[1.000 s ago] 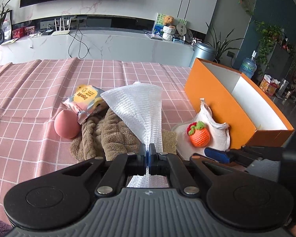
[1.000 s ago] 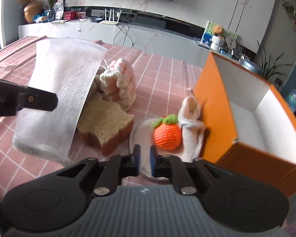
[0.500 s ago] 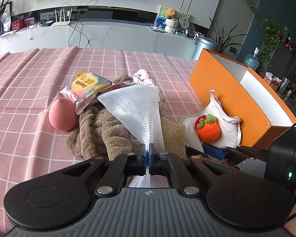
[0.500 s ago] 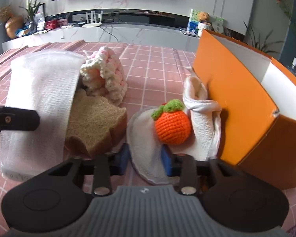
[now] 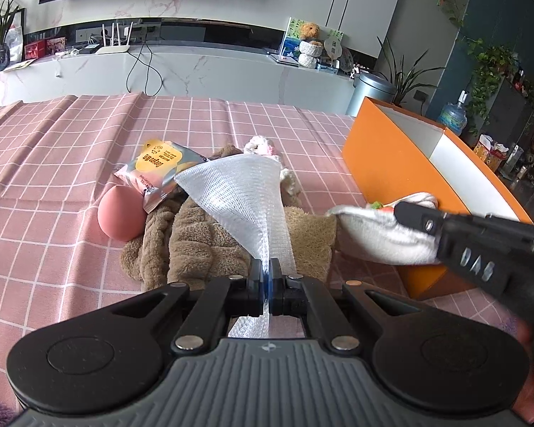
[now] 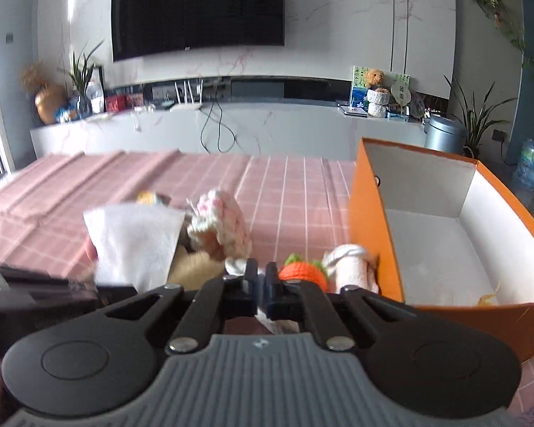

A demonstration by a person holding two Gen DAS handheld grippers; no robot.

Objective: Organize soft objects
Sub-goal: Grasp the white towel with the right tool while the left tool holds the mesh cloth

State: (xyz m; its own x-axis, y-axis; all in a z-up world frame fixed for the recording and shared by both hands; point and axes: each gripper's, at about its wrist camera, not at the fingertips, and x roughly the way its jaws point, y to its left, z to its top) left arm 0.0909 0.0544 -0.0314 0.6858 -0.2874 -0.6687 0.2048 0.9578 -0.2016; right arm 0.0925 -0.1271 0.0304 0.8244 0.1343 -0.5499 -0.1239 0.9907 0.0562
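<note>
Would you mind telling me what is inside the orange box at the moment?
The orange box shows a bare white floor, with a small yellowish scrap by its near wall. That near wall hides the floor's closest strip.

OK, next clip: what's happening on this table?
A person holding a gripper in each hand is sorting soft things on a pink checked tablecloth. The left gripper has its jaws shut on a white mesh sheet, raised over a brown plush pile. The right gripper has its jaws shut on a white cloth carrying an orange crochet fruit, lifted beside the open orange box. Nothing soft shows in the box yet.
</note>
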